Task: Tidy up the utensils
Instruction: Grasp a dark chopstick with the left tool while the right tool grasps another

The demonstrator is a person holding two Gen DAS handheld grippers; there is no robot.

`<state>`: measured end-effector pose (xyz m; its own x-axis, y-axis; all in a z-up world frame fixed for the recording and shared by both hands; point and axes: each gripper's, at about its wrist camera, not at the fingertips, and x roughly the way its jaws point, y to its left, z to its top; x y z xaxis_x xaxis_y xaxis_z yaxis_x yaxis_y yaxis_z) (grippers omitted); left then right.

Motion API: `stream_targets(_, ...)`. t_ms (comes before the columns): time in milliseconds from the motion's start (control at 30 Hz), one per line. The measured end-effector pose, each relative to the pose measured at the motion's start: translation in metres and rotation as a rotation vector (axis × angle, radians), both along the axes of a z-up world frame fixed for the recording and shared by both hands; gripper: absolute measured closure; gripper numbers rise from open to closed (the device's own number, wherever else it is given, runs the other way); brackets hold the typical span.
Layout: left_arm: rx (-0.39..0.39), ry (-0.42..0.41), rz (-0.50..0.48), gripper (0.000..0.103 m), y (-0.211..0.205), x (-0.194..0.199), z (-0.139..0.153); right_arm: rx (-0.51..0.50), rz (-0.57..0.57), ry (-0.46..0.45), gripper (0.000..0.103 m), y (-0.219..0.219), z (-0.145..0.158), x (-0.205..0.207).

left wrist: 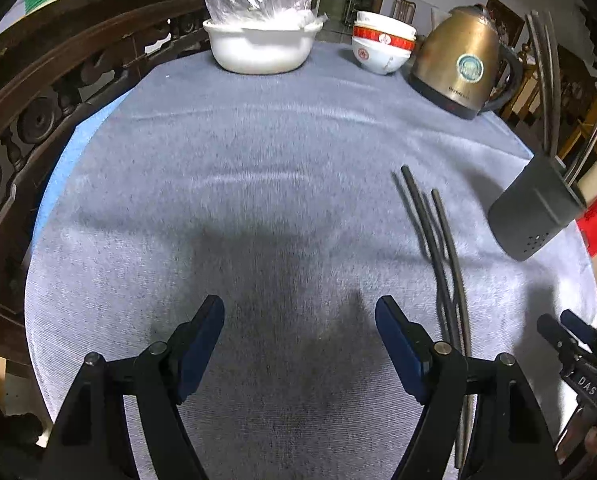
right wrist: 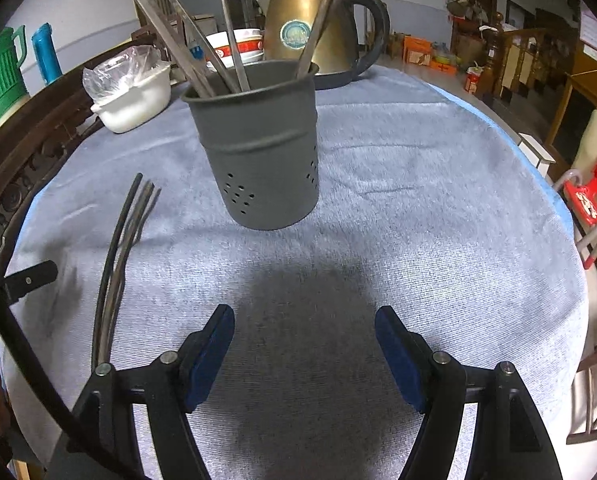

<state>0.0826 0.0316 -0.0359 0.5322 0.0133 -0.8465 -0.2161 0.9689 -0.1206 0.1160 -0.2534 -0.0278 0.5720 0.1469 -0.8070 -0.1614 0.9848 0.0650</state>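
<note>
A grey perforated utensil holder (right wrist: pixel 260 148) stands on the grey-blue cloth and holds several chopsticks (right wrist: pixel 180 36); it also shows at the right of the left wrist view (left wrist: pixel 534 208). A few dark chopsticks (left wrist: pixel 438 244) lie loose on the cloth, just right of my left gripper (left wrist: pixel 300 320) and left of my right gripper (right wrist: pixel 304 330), seen in the right wrist view (right wrist: pixel 116 256) too. Both grippers are open and empty, hovering low over the cloth. The right gripper's tip (left wrist: pixel 566 332) shows at the left view's right edge.
A white bowl with a plastic bag (left wrist: pixel 258 40), stacked red-banded bowls (left wrist: pixel 382 46) and a brass kettle (left wrist: pixel 462 60) stand along the far side. A carved wooden chair back (left wrist: pixel 38 112) borders the left edge. A red stool (right wrist: pixel 594 196) is off the table at right.
</note>
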Motion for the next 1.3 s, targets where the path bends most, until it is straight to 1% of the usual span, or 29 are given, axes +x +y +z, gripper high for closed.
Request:
stream_targets(133,0.011,0.021,-0.003,0.025,-0.001,0.0,-0.01,-0.008,-0.003,0.012,0.027,0.001,-0.004,0.001)
stream_targets(233,0.057,0.008,-0.012,0.024,-0.005,-0.002,-0.012,-0.022,-0.005,0.014,0.027,0.002,-0.008,0.0)
stream_targets(367,0.106,0.007,-0.034,0.02,-0.012,-0.003,-0.015,-0.049,0.004,0.017,0.024,0.006,-0.01,-0.001)
stream_targets(400,0.119,0.004,-0.038,0.018,-0.015,-0.004,-0.016,-0.054,0.005,0.019,0.023,0.007,-0.01,-0.001)
stream_targets(467,0.119,-0.002,-0.032,0.015,-0.015,-0.006,-0.017,-0.057,0.003,0.028,0.023,0.008,-0.01,-0.001)
stream_targets(500,0.121,-0.004,-0.029,0.013,-0.014,-0.006,-0.018,-0.041,0.002,0.036,0.023,0.007,-0.008,-0.001)
stream_targets(567,0.121,-0.004,-0.024,0.011,-0.013,-0.008,-0.019,0.044,0.016,0.055,0.024,0.006,-0.001,-0.001)
stream_targets(600,0.122,-0.006,-0.023,0.011,-0.012,-0.01,-0.019,0.068,0.03,0.06,0.024,0.008,0.002,-0.002)
stream_targets(700,0.124,-0.015,-0.025,0.009,-0.011,-0.016,-0.02,0.147,0.109,0.067,0.025,0.027,0.018,-0.002)
stream_targets(733,0.125,-0.019,-0.027,0.009,-0.011,-0.017,-0.02,0.177,0.137,0.078,0.027,0.036,0.021,0.0)
stream_targets(767,0.127,-0.022,-0.03,0.008,-0.011,-0.018,-0.02,0.196,0.153,0.09,0.037,0.043,0.022,0.003)
stream_targets(800,0.126,-0.025,-0.03,0.007,-0.01,-0.02,-0.021,0.22,0.175,0.112,0.044,0.053,0.022,0.008)
stream_targets(833,0.126,-0.027,-0.03,0.006,-0.01,-0.02,-0.021,0.237,0.189,0.139,0.059,0.063,0.02,0.013)
stream_targets(867,0.126,-0.029,-0.03,0.006,-0.009,-0.021,-0.021,0.247,0.199,0.164,0.066,0.072,0.017,0.018)
stream_targets(1000,0.127,-0.038,-0.036,0.004,-0.008,-0.023,-0.022,0.261,0.204,0.225,0.067,0.094,0.003,0.027)
stream_targets(1067,0.129,-0.043,-0.035,0.004,-0.007,-0.023,-0.023,0.251,0.196,0.251,0.08,0.101,-0.007,0.029)
stream_targets(1133,0.128,-0.044,-0.036,0.003,-0.007,-0.023,-0.023,0.239,0.185,0.246,0.088,0.1,-0.01,0.031)
stream_targets(1167,0.128,-0.043,-0.036,0.003,-0.007,-0.023,-0.023,0.241,0.186,0.253,0.095,0.1,-0.01,0.031)
stream_targets(1233,0.128,-0.04,-0.036,0.003,-0.007,-0.023,-0.023,0.239,0.193,0.264,0.095,0.1,-0.01,0.03)
stream_targets(1300,0.123,-0.023,-0.04,0.003,-0.007,-0.021,-0.022,0.205,0.195,0.261,0.095,0.096,-0.008,0.028)
